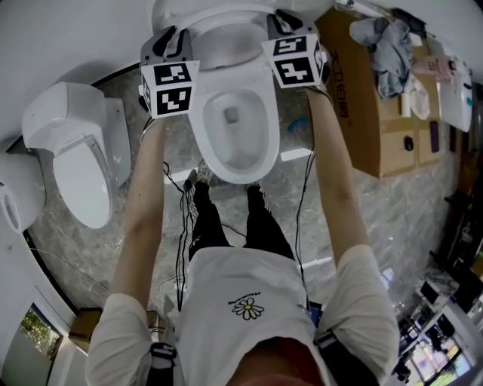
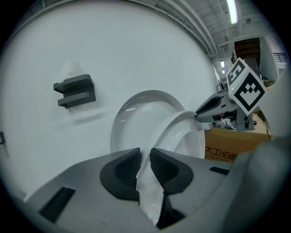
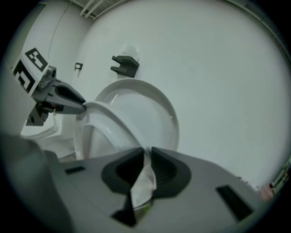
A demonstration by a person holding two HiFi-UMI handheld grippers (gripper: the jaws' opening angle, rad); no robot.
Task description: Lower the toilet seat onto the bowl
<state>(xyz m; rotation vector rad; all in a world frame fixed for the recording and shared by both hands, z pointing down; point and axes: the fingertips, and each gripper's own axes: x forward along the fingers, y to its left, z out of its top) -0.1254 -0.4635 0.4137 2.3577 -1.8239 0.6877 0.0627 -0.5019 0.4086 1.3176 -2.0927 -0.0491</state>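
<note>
The white toilet bowl [image 1: 266,151] stands in the middle of the head view, with its seat [image 1: 226,15] raised at the far end. My left gripper [image 1: 175,44] is shut on the seat's left edge. In the left gripper view the white rim [image 2: 146,182] is pinched between the dark pads [image 2: 125,170], and the seat ring [image 2: 175,129] curves away in front of the lid [image 2: 134,116]. My right gripper [image 1: 281,24] is shut on the opposite edge. The right gripper view shows the rim [image 3: 144,179] clamped between its pads [image 3: 163,168], with the left gripper [image 3: 63,98] across the ring [image 3: 109,123].
A second white toilet [image 1: 79,158] stands to the left. A cardboard box [image 1: 370,105] with cloth on top sits to the right. A grey bracket [image 2: 75,91] hangs on the white wall behind the toilet. Cables [image 1: 302,188] trail over the marble floor by my feet.
</note>
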